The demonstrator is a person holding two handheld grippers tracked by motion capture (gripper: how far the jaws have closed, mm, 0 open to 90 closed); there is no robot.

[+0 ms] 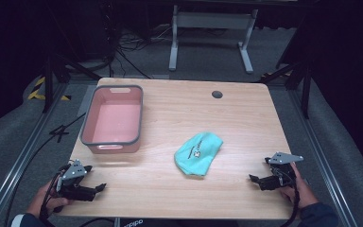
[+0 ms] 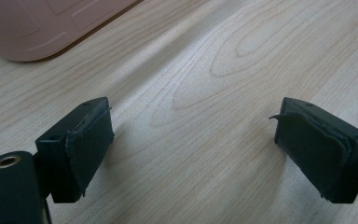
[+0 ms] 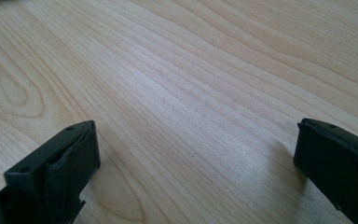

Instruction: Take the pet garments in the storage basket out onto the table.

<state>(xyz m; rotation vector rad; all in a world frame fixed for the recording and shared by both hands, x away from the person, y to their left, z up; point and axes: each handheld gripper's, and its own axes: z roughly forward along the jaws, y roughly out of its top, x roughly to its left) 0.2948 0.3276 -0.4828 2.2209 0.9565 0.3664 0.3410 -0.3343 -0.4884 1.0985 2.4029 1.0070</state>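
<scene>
High view: both tongs, the left tongs (image 1: 90, 178) and the right tongs (image 1: 260, 170), are held released and empty low over the counter (image 1: 179, 109). The teal cap (image 1: 197, 153) lies between them, nearer the right tongs; the pink tub (image 1: 112, 142) sits just ahead of the left. The cap's raised edge is probably best pinched, not its flat middle.

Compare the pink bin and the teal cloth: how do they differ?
The bin is a rigid pink tub with a grey rim; the cloth is soft, teal and crumpled. The bin stands at the table's left; the cloth lies right of centre, nearer the person. The bin looks larger. Both rest on the table, untouched.
</scene>
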